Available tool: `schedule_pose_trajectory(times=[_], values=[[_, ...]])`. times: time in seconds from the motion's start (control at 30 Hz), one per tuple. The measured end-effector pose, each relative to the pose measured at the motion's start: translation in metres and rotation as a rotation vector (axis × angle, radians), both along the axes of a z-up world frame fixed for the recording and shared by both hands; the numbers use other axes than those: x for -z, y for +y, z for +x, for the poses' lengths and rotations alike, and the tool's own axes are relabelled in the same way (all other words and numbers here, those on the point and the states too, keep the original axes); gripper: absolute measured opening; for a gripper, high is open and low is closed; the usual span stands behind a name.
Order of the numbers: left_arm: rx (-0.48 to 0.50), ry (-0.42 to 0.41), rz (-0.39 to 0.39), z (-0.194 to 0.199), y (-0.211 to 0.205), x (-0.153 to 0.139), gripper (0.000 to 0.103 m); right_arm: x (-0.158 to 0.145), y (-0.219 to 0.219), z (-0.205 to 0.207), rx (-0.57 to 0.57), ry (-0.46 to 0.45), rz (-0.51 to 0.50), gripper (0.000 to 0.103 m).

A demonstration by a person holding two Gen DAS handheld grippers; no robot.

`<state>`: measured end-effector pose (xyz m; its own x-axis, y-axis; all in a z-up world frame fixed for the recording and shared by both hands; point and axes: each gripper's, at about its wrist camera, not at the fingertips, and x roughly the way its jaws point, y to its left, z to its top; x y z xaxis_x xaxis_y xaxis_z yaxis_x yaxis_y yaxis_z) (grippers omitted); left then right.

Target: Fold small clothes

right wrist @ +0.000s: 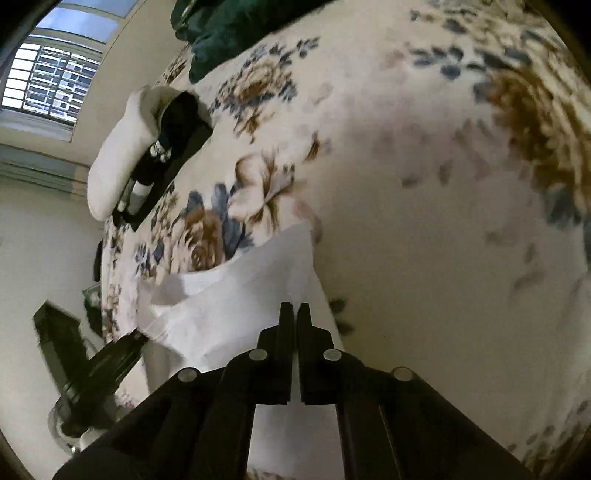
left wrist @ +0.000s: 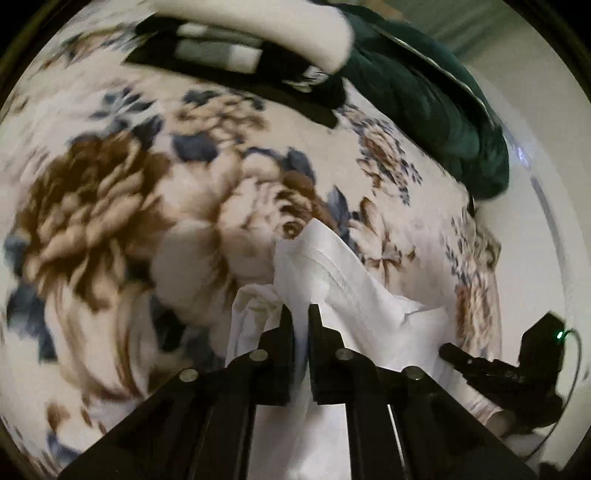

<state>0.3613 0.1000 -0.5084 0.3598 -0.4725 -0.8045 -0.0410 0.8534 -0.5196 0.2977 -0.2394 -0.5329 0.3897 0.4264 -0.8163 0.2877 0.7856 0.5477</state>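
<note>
A small white garment [left wrist: 332, 273] hangs between my two grippers above the floral bedspread [left wrist: 110, 206]. My left gripper [left wrist: 301, 314] is shut on one edge of it, with cloth pinched between the fingers. My right gripper [right wrist: 294, 312] is shut on the opposite edge of the white garment [right wrist: 229, 295]. The right gripper shows at the lower right of the left wrist view [left wrist: 491, 365]. The left gripper shows at the lower left of the right wrist view [right wrist: 110, 358]. The garment sags between them; its lower part is hidden behind the fingers.
A stack of folded clothes, white [left wrist: 258, 22] over black [left wrist: 221, 70], lies at the far side of the bed and also shows in the right wrist view [right wrist: 118, 158]. A dark green blanket [left wrist: 424, 103] is bunched beside it. A barred window [right wrist: 51, 81] is on the wall.
</note>
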Motion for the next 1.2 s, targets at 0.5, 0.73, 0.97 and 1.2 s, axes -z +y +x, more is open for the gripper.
schedule_pose_trajectory(times=[0.5, 0.73, 0.97, 1.2], values=[[-0.041, 0.112, -0.070, 0.028, 0.017, 0.014, 0.039, 0.020, -0.015, 0.052, -0.027, 0.108, 0.112, 0.035], [-0.090, 0.104, -0.042, 0.050, 0.036, 0.032, 0.001, 0.008, -0.008, 0.076, 0.007, 0.080, 0.026, 0.003], [-0.066, 0.206, -0.116, 0.043, 0.062, 0.045, 0.005, 0.028, -0.010, 0.085, -0.026, 0.165, 0.006, 0.026], [-0.051, 0.258, -0.345, 0.000, 0.067, 0.051, 0.072, 0.022, -0.030, 0.041, -0.119, 0.162, 0.199, 0.075]])
